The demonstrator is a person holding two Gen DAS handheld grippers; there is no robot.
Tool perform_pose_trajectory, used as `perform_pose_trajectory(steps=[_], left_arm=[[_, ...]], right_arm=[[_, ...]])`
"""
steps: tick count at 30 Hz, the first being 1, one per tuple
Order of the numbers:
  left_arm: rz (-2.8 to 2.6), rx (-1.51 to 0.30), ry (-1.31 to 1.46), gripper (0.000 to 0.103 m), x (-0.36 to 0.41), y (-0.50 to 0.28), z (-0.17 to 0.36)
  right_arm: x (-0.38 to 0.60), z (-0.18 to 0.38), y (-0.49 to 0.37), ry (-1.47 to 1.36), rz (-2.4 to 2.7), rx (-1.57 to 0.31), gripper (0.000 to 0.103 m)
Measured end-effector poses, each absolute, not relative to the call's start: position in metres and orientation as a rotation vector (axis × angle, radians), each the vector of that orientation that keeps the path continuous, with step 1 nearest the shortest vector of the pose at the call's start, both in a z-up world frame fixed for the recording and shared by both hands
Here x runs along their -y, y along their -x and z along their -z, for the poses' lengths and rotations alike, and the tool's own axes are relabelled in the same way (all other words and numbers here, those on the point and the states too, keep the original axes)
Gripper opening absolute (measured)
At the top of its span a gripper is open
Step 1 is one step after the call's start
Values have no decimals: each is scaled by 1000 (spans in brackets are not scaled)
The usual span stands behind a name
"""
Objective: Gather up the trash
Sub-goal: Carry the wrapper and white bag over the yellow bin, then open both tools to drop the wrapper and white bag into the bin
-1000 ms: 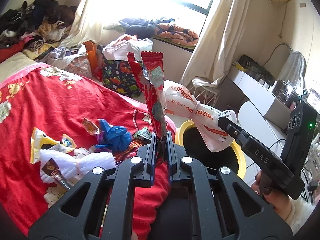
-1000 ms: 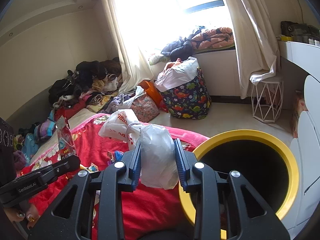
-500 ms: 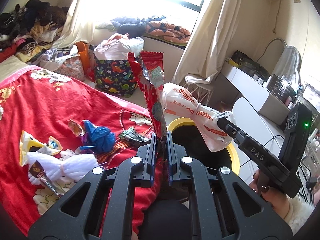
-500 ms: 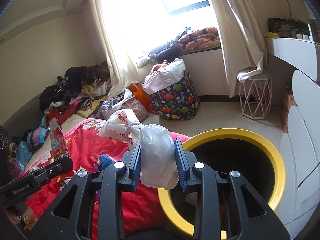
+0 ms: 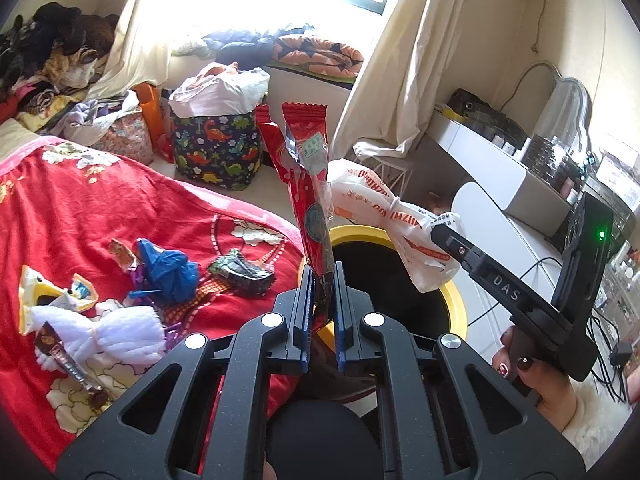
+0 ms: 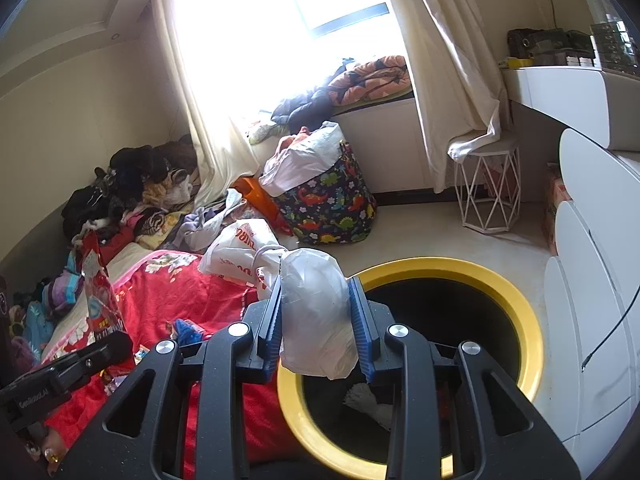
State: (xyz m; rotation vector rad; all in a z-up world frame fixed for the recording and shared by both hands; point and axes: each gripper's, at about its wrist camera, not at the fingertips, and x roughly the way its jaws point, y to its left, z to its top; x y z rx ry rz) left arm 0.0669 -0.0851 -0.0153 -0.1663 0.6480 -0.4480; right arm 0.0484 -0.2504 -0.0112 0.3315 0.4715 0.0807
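Wrapper point(image 5: 308, 184) red, crinkled; bag point(image 6: 316, 312) white, knotted.

Both hand-held grippers have carried their loads sideways from over the red floral bedspread point(image 6: 168, 300) toward the black bin with the yellow rim point(image 6: 516, 300); its dark mouth (white scraps inside) now fills more of the right wrist view.

Red snack wrapper point(image 5: 306, 184), white plastic bag point(image 6: 316, 312) with red-orange print, bin point(image 6: 520, 312) yellow-rimmed with black inside. Bedspread point(image 5: 80, 200) red with white-and-gold flowers and a pink edge; on it a crumpled blue bag point(image 5: 168, 270). Storage basket point(image 5: 214, 150) dark navy with multicoloured dinosaurs, curtains point(image 6: 444, 60) cream.
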Motion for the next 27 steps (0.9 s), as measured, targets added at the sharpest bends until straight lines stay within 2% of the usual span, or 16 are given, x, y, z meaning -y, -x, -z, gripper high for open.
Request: perform_pose_trajectory(steps=[27], left_arm=[[549, -692, 112, 5, 131, -76, 30]], right_arm=[[299, 28, -44, -393, 90, -481, 29]])
